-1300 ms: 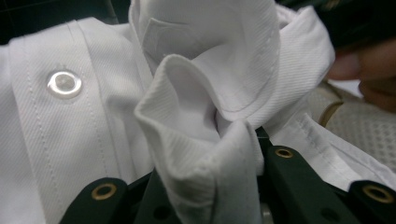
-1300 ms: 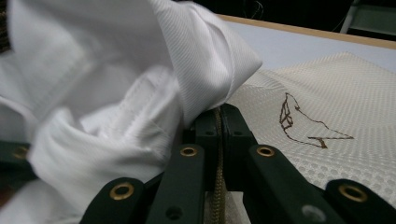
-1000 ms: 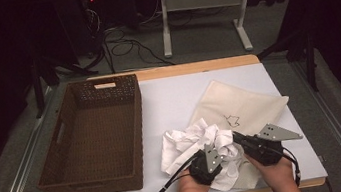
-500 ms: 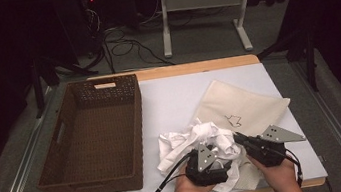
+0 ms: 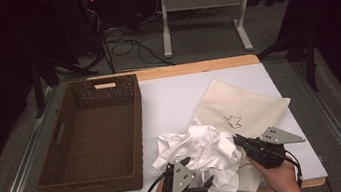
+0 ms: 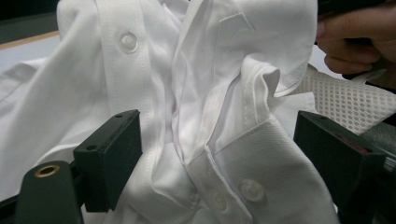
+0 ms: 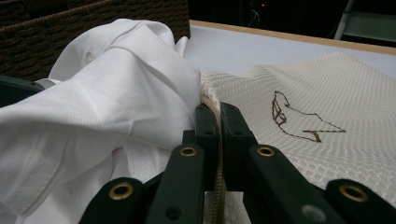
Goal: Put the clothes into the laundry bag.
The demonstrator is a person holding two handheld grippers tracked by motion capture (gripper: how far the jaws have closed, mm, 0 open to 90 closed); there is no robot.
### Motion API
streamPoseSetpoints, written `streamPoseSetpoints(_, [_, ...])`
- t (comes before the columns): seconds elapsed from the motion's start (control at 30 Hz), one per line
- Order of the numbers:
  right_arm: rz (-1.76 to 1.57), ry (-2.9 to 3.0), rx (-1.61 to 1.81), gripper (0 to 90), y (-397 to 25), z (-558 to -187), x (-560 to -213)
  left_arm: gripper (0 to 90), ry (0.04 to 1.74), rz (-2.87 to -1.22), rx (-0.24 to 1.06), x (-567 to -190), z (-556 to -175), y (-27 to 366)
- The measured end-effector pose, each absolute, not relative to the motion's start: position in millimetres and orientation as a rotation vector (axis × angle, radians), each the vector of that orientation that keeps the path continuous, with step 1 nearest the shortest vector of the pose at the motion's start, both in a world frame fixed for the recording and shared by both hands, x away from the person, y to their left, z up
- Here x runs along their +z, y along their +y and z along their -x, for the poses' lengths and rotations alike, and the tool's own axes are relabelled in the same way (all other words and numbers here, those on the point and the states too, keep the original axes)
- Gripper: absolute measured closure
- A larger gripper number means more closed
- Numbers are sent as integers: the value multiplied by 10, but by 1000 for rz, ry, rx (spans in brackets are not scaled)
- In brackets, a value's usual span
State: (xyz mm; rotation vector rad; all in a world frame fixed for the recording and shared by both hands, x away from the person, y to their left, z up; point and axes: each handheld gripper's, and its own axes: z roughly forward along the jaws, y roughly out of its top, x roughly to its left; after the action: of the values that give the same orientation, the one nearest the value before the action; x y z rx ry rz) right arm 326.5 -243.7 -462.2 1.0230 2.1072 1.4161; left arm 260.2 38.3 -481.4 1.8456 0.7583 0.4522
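A brown wicker basket (image 5: pixel 93 132) stands left of the crumpled white shirt (image 5: pixel 201 152), which is bunched with no clear long axis. At the shirt's near edge the left gripper (image 5: pixel 202 186) has its fingers spread around cloth. Right of the shirt, the right gripper (image 5: pixel 238 141) has its fingers clenched on the zipped edge of the cream mesh laundry bag (image 5: pixel 240 104), which runs diagonally away to the right.

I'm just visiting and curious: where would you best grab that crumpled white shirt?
Grip the stiff buttoned cuff of the white shirt, coming from the near table edge. It juts between the open left hand-held gripper jaws, a firm, thick edge unlike the loose folds around it.
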Motion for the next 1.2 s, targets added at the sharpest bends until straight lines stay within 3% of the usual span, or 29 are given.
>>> streamPoseSetpoints(0.2, [-1019,2110,1417,886,-2436,-3264,-4629,150,765,-1872,454,-4891,-2694,335])
streamPoseSetpoints(0.27, [-1018,2115,1416,886,-2420,-3259,-4633,185,808,-1908,408,-5020,-2838,260])
streamPoseSetpoints(0.3, [-1018,2115,1416,886,-2420,-3259,-4633,263,808,-1908,408,-5020,-2838,260])
streamPoseSetpoints(0.33, [-1014,2119,1412,886,-2412,-3256,-4637,408,803,-1911,356,-5062,-2882,241])
streamPoseSetpoints(0.37, [-1014,2119,1412,886,-2412,-3256,-4637,408,806,-1914,331,-5101,-2915,212])
streamPoseSetpoints(0.4, [-1022,2123,1410,887,-2399,-3257,-4648,582,815,-1903,326,-5132,-2973,146])
streamPoseSetpoints(0.43, [-1022,2123,1410,887,-2399,-3257,-4648,650,815,-1903,326,-5132,-2973,146])
streamPoseSetpoints(0.57, [-1028,2136,1398,888,-2375,-3291,-4682,787,852,-1890,322,-5141,-3081,19])
streamPoseSetpoints(0.73, [-1019,2149,1435,888,-2285,-3310,-4688,804,868,-1875,303,-5094,-3096,93])
streamPoseSetpoints(0.97, [-958,2178,1532,888,-1989,-3284,-4621,805,887,-1842,418,-4770,-2912,611])
streamPoseSetpoints(1.2, [-951,2162,1554,887,-1964,-3245,-4568,800,812,-1828,452,-4646,-2874,427])
